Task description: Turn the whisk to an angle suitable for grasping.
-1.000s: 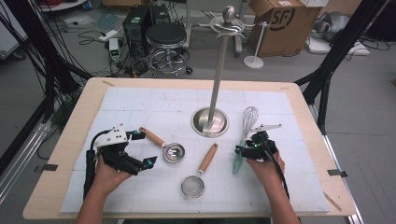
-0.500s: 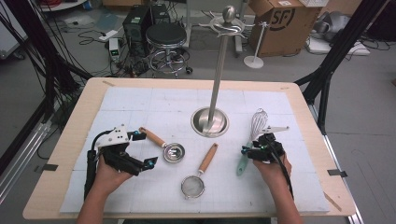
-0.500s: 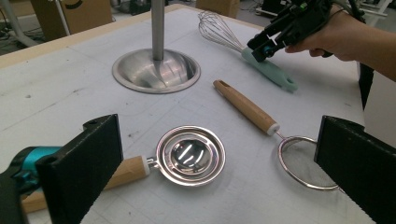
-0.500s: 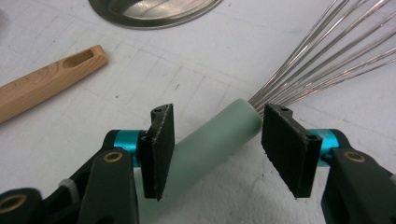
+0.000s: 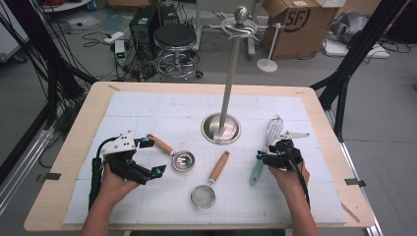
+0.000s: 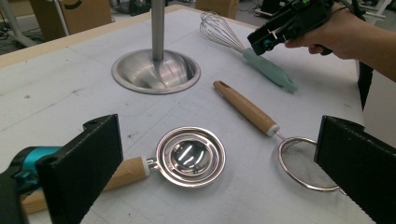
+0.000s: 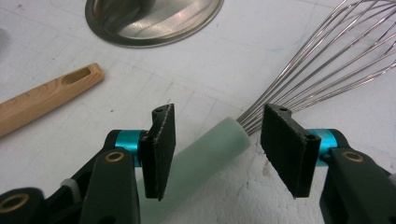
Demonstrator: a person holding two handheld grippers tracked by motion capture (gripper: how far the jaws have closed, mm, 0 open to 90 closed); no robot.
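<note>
Lower centre of the right gripper view: right tool (image 7: 215, 154), jaws wide, straddles the whisk (image 7: 205, 161)'s smooth mint handle, probably light and slippery; best gripped mid-handle.

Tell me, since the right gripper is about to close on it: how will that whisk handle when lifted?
The whisk has a smooth, round mint-green handle, so it may roll or slip between the open jaws of the right gripper. Its thin wire loops look light and springy, so they will probably flex if bumped. Gripped near the wires, it may tilt.
</note>
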